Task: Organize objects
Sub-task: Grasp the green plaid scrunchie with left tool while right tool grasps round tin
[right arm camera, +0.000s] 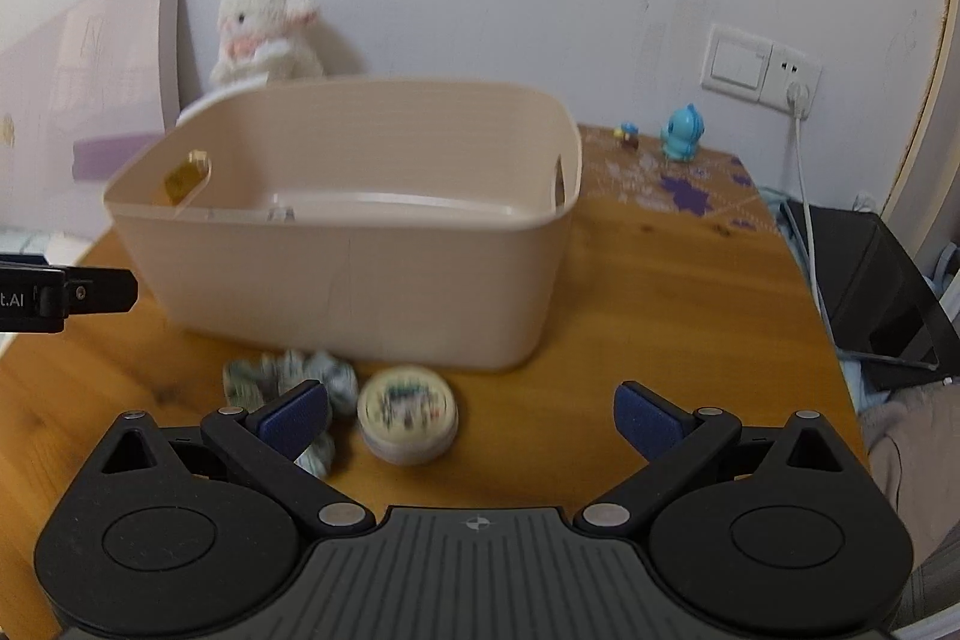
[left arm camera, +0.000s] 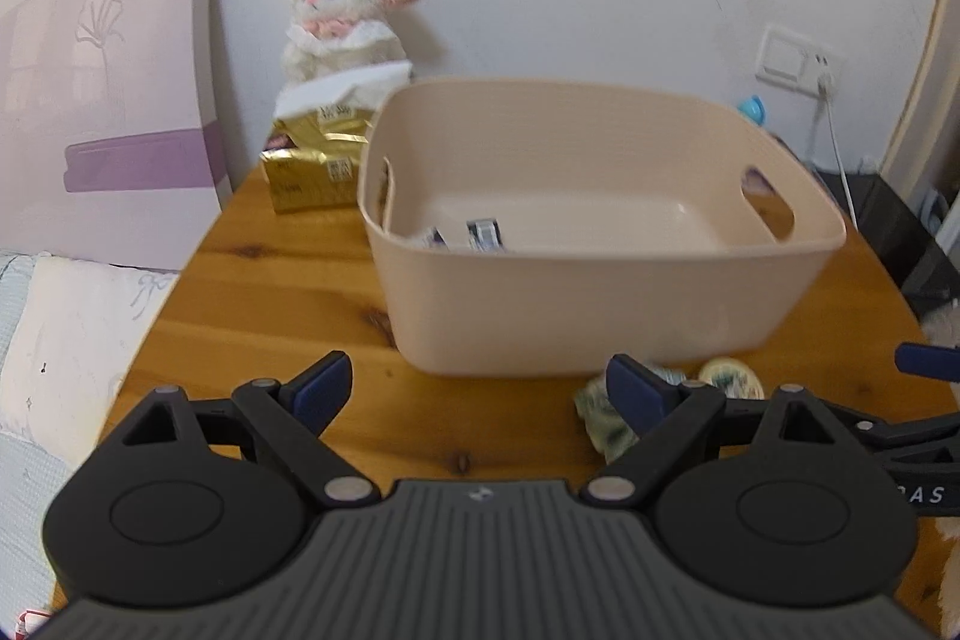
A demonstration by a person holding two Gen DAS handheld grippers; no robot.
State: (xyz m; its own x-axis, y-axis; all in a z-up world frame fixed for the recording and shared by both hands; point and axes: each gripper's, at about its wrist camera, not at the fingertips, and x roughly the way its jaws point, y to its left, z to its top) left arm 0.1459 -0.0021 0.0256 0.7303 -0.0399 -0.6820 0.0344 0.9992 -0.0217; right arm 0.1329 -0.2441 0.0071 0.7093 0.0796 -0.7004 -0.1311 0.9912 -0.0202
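Observation:
A beige plastic basket (left arm camera: 600, 316) stands on the wooden table (left arm camera: 288, 280); it also shows in the right wrist view (right arm camera: 360, 280). Small packets (left arm camera: 480, 235) lie inside it. A round tin (right arm camera: 408, 415) and a crumpled greenish cloth (right arm camera: 288, 370) lie in front of the basket; both also show in the left wrist view, the tin (left arm camera: 732, 379) and the cloth (left arm camera: 600, 418). My left gripper (left arm camera: 477, 391) is open and empty above the table, left of them. My right gripper (right arm camera: 471, 415) is open and empty, just behind the tin.
A white plush toy (left arm camera: 345, 16) and gold packages (left arm camera: 312, 166) sit behind the basket at the wall. A blue figurine (right arm camera: 681, 133) and a purple-patterned mat (right arm camera: 672, 184) are at the back right. A cable (right arm camera: 807, 220) hangs from the wall socket. Bedding lies left of the table.

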